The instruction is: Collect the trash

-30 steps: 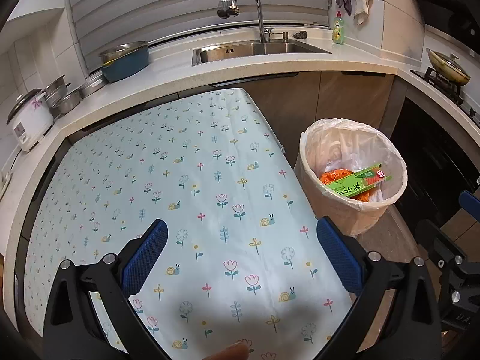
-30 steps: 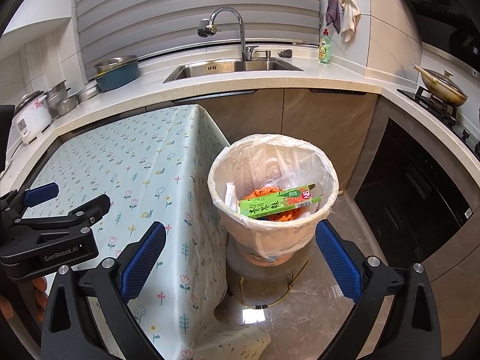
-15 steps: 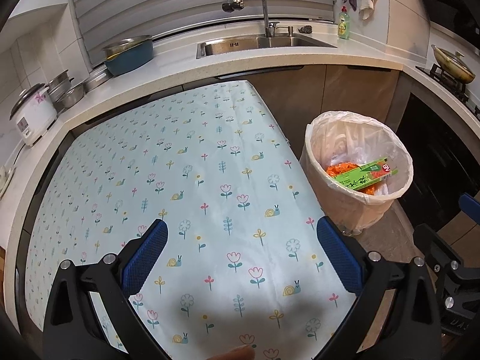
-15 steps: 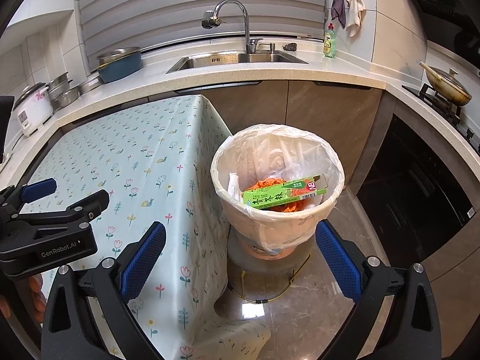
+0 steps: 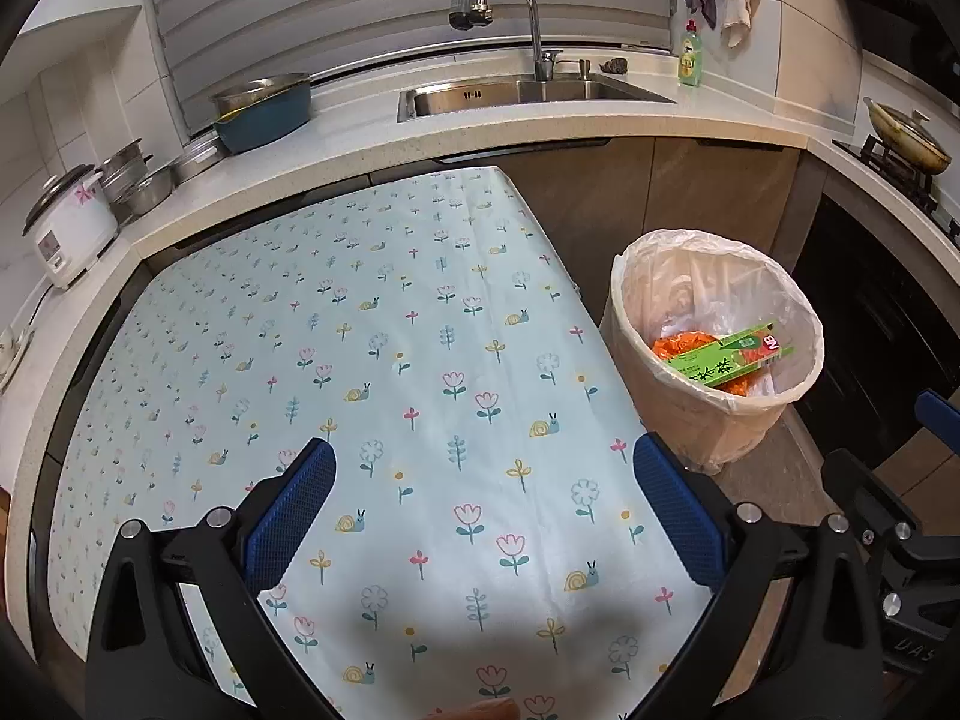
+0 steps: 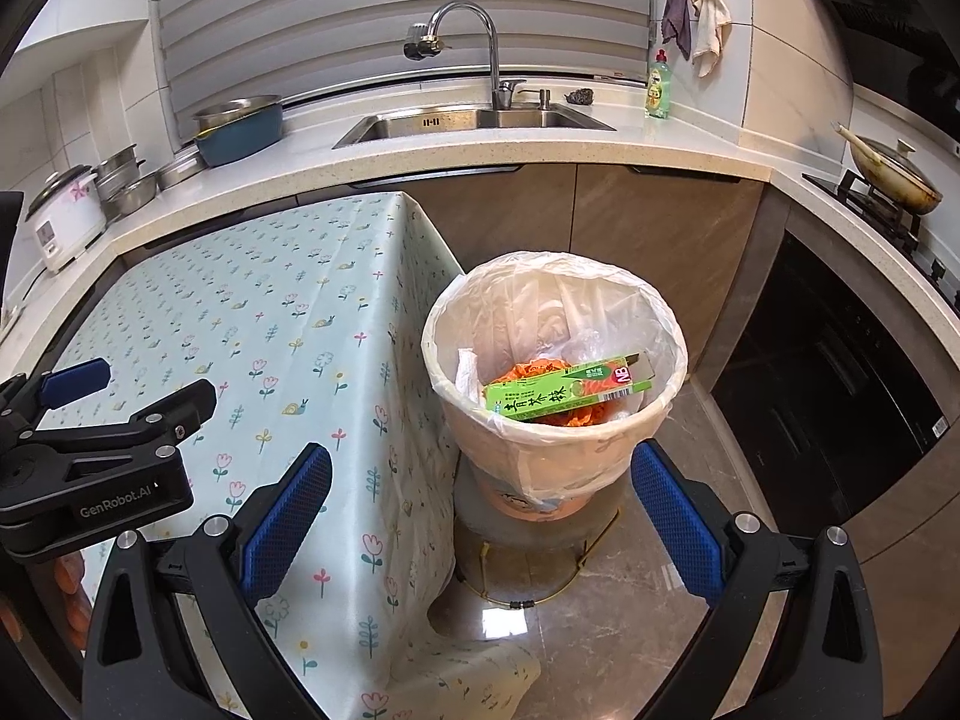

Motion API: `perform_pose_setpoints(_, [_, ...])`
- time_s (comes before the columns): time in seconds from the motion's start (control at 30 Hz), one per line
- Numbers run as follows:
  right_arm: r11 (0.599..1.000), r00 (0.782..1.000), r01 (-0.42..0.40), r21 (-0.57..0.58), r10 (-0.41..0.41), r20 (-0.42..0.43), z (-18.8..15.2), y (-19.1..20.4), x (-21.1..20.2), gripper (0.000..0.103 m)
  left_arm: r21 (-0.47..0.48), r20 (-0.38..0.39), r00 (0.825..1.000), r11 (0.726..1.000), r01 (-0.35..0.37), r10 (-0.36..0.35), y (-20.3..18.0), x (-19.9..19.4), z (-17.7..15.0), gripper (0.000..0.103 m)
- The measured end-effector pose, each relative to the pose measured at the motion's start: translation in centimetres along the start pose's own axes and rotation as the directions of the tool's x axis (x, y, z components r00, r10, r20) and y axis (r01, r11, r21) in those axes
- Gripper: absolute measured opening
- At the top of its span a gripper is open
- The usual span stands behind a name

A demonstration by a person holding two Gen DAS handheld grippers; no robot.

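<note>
Green carton [image 6: 567, 397] lies in the bin [image 6: 555, 450], on top of orange trash [image 6: 534, 369], propped at a slant. Long axis runs roughly left-right across the bin in the right wrist view, the end with the red label [image 6: 622, 376] pointing right and slightly up, close to the bin's right wall. Left end sits lower, near a white scrap [image 6: 467, 367]. Bin has a clear liner [image 6: 606, 324] folded over the rim.

Left wrist view: same carton [image 5: 729, 354], same bin [image 5: 711, 420], long axis tilted up to the right, red-label end at the far right.

Right hand-held gripper [image 6: 480, 507]: jaws spread wide, nothing between the pads. It hangs above the floor [image 6: 612, 612], just in front of the bin; carton is ahead of it and a bit right of its centreline, inside the bin, not touching.

Left hand-held gripper [image 5: 483, 507]: jaws spread wide, empty, over the surface [image 5: 372, 360] with its flower-and-snail cloth. Carton is ahead and off to its right, past the surface edge, well apart from the pads.

Bin stands on the floor just beside the right edge of the surface. In the right wrist view the left hand-held gripper [image 6: 129, 402] shows at the left, over the cloth.
</note>
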State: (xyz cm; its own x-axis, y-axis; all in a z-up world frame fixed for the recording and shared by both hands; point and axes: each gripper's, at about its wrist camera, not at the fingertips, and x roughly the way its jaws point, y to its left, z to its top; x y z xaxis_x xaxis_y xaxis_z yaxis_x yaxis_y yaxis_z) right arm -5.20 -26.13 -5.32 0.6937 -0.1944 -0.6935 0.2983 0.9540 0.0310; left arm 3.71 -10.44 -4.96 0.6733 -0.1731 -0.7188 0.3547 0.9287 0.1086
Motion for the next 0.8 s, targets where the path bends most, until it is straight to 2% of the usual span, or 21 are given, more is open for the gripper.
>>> perform_pose_setpoints(0.8, [1.000,1.000,0.001,-0.002,-0.001,-0.004,-0.06,0.22,0.03,0.096,0.007,0.000,1.000,1.000,-0.002,0.002,-0.33,-0.39,-0.18,0.095])
